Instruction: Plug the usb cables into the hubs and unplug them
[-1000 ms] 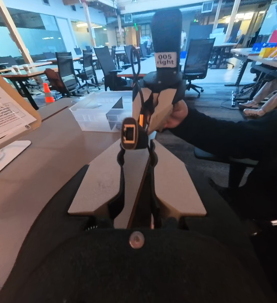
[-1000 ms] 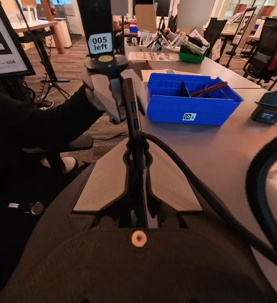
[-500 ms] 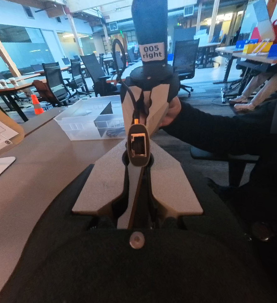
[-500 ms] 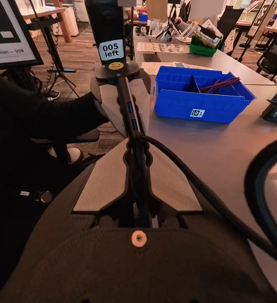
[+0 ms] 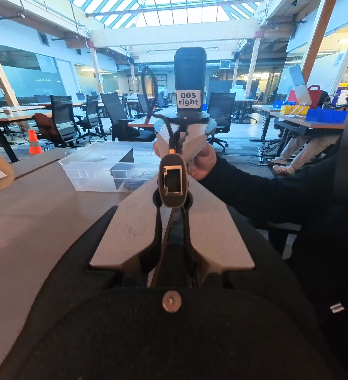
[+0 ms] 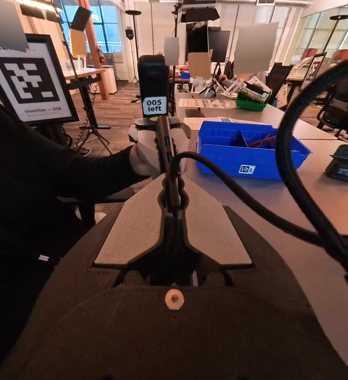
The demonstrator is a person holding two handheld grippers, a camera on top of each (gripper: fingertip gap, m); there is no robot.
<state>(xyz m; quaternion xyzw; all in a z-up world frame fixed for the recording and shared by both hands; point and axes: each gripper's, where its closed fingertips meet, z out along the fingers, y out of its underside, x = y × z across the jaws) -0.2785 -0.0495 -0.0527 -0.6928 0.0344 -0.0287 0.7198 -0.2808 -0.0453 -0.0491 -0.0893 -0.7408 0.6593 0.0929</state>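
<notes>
Left tool (image 5: 173, 197) pinching slim dark grey USB hub (image 5: 172, 181) at its network-port end, held in the air just off the counter (image 5: 45, 216) edge. Right tool (image 6: 172, 185) clamped on plug end of thick black braided cable (image 6: 241, 195) right at the hub's side; plug seating not discernible, cable looping off right. Clear plastic bin (image 5: 107, 170) and blue plastic bin (image 6: 251, 164) resting on counter behind.

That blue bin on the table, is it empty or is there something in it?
Not empty. The blue bin has a divider, and red cables lie in its right compartment. The left compartment's floor is hidden by the wall, so cannot tell there.
</notes>
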